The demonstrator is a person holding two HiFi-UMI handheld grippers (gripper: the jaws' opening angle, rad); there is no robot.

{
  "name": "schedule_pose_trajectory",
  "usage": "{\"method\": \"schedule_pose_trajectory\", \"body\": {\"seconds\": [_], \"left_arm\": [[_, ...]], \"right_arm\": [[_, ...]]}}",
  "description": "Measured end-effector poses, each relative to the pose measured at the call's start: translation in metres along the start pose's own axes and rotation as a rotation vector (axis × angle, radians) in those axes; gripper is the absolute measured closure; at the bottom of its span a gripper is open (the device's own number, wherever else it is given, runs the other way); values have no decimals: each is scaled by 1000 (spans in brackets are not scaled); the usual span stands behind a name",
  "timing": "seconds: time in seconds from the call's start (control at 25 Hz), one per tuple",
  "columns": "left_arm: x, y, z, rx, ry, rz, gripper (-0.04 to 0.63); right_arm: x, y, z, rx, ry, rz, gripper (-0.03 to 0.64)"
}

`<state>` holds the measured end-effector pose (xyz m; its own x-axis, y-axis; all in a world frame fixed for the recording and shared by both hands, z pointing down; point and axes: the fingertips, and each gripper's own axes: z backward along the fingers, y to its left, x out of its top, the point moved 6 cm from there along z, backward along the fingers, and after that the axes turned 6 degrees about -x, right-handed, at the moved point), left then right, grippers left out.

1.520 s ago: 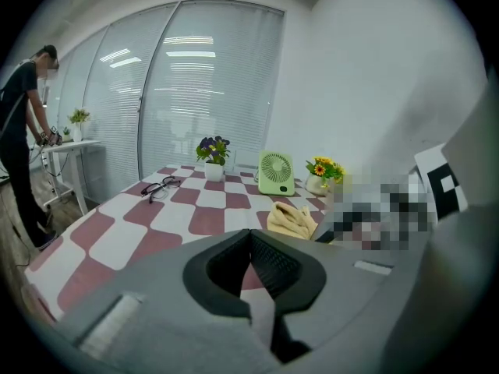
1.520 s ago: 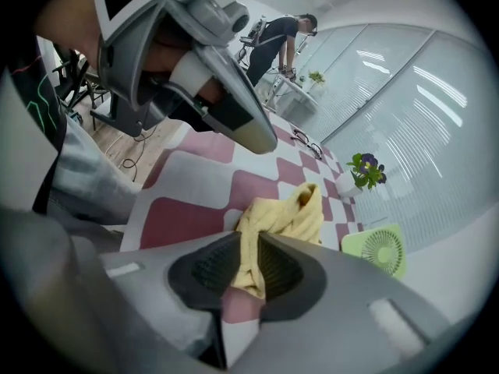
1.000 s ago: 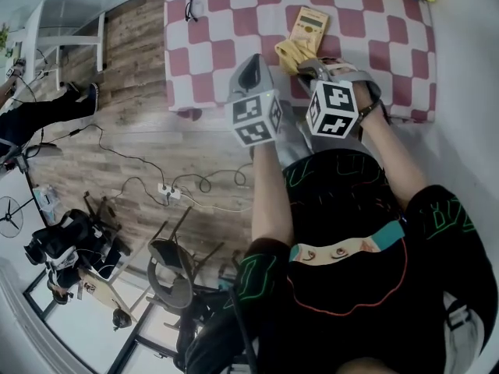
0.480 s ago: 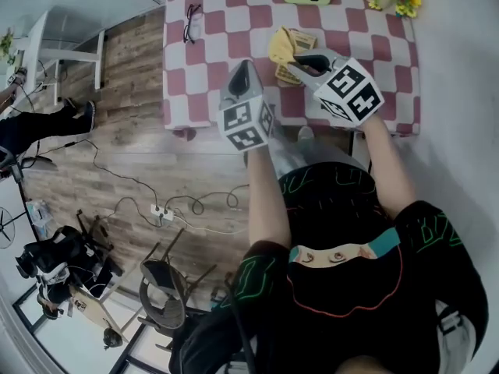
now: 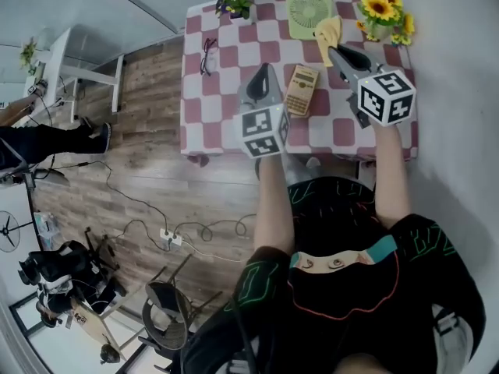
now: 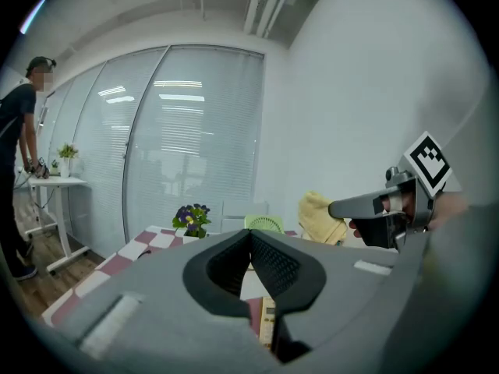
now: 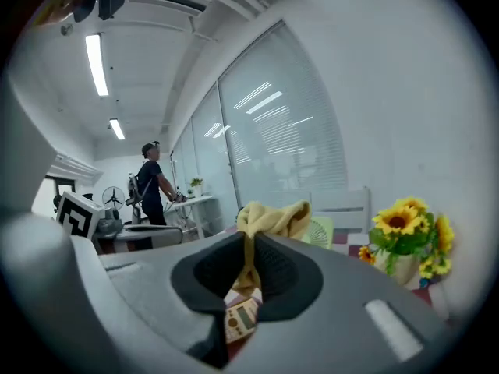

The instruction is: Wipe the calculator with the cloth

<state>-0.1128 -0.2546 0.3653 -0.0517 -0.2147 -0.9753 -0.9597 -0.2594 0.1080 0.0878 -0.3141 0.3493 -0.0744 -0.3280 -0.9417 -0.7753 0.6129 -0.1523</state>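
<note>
A tan calculator [image 5: 301, 89] lies flat on the red-and-white checkered table [image 5: 209, 123], between the two grippers. My right gripper [image 5: 337, 51] is shut on a yellow cloth [image 5: 328, 30], which it holds in the air above the far part of the table, beyond and right of the calculator. In the right gripper view the cloth [image 7: 269, 218] bunches above the closed jaws, and the calculator [image 7: 242, 318] shows below them. My left gripper [image 5: 262, 70] hovers just left of the calculator, shut with nothing in it. Its jaws meet in the left gripper view [image 6: 251, 236], with the calculator [image 6: 267, 322] beneath.
A green fan [image 5: 309, 8], a vase of sunflowers [image 5: 382, 10] and a pot of purple flowers [image 5: 234, 4] stand along the table's far edge. Glasses [image 5: 208, 55] lie at its left. A person [image 7: 152, 181] stands by a white side table off to the left.
Both grippers moved forward over the table. The right gripper lifted the yellow cloth off the calculator to the far right, leaving the calculator uncovered. The head view now takes in the whole table.
</note>
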Motion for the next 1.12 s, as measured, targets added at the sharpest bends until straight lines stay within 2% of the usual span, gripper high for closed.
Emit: {"method": "schedule_pose_trajectory", "body": {"seconds": [0.24, 0.52, 0.68, 0.92, 1.12], "left_arm": [[33, 1, -16, -18, -38, -66, 585], [70, 1, -36, -41, -112, -119, 585], [75, -2, -47, -56, -107, -126, 585], [94, -5, -57, -63, -162, -151, 584], [94, -3, -61, -62, -158, -157, 586]], "right_arm": [[27, -27, 6, -99, -102, 3, 575], [54, -43, 9, -149, -179, 23, 576], [64, -51, 12, -168, -208, 31, 575], [75, -66, 14, -210, -254, 33, 576], [80, -70, 17, -233, -278, 54, 575]]}}
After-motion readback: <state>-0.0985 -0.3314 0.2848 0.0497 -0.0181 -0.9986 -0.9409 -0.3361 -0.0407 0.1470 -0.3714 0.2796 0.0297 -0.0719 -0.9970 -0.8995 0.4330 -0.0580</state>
